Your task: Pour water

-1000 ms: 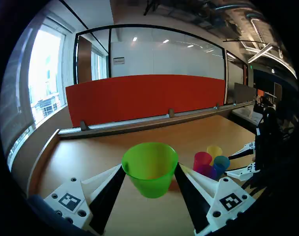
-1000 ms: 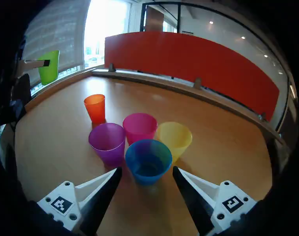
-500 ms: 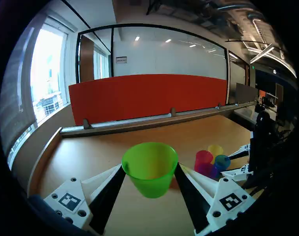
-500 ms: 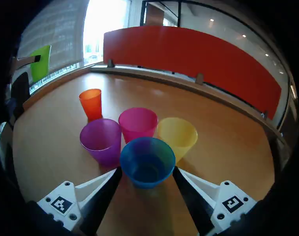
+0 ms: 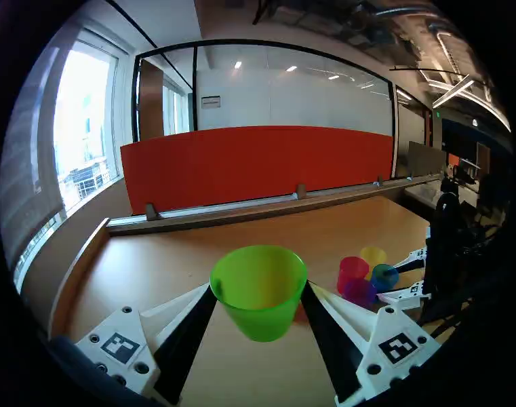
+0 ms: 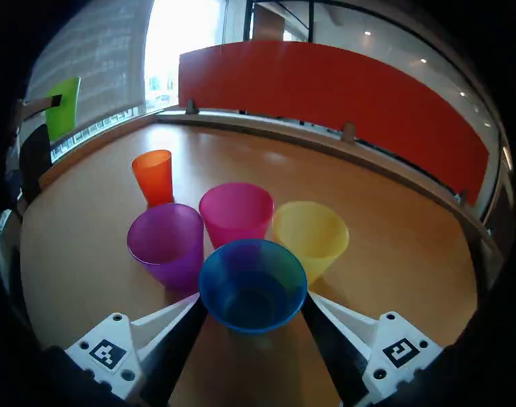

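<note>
My left gripper (image 5: 258, 298) is shut on a green cup (image 5: 259, 292), held upright above the wooden table (image 5: 156, 271). The same green cup (image 6: 61, 108) appears at the far left of the right gripper view. My right gripper (image 6: 252, 302) is open, its fingers flanking a blue cup (image 6: 252, 285) that stands on the table; I cannot tell whether they touch it. Behind the blue cup stand a purple cup (image 6: 166, 244), a pink cup (image 6: 236, 211) and a yellow cup (image 6: 310, 234). An orange cup (image 6: 153, 175) stands farther back left.
A red divider panel (image 5: 258, 163) runs along the table's far edge, with a metal rail (image 5: 258, 207) below it. Windows (image 5: 81, 149) are on the left. The cluster of cups (image 5: 363, 275) and the right gripper (image 5: 410, 278) sit at the right of the left gripper view.
My right gripper has moved forward, so the blue cup now sits between its fingers instead of ahead of them. The left gripper keeps hold of the green cup with little movement.
</note>
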`<action>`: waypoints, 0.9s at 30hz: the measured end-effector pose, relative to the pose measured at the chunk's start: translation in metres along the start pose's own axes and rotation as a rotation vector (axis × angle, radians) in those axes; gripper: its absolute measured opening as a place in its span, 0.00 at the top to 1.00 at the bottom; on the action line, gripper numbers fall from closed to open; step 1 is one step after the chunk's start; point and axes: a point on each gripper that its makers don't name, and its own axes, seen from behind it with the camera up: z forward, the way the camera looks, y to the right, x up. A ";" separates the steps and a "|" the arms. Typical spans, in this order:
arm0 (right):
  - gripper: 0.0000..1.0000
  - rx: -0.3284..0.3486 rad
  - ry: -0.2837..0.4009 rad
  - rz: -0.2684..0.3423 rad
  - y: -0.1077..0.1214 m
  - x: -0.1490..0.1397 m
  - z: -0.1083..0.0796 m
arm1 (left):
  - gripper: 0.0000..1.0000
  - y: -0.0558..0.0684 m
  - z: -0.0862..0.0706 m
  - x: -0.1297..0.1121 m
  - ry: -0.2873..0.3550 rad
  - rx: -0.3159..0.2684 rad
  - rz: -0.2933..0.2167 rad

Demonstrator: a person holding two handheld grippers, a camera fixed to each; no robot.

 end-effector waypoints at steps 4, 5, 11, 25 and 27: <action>0.07 0.002 0.011 -0.004 0.000 0.001 0.003 | 0.14 0.000 0.000 0.000 -0.002 -0.001 0.002; 0.08 0.004 0.015 -0.008 0.000 0.001 0.003 | 0.14 0.000 0.000 0.000 -0.002 -0.001 0.002; 0.11 0.008 0.029 -0.018 -0.001 0.002 0.004 | 0.14 0.000 0.000 0.000 -0.003 -0.003 0.006; 0.12 0.006 0.062 -0.010 0.002 0.013 -0.009 | 0.14 0.002 0.001 0.007 0.005 -0.010 0.017; 0.12 0.002 0.075 -0.005 0.004 0.018 -0.013 | 0.14 0.002 0.001 0.009 0.008 -0.012 0.019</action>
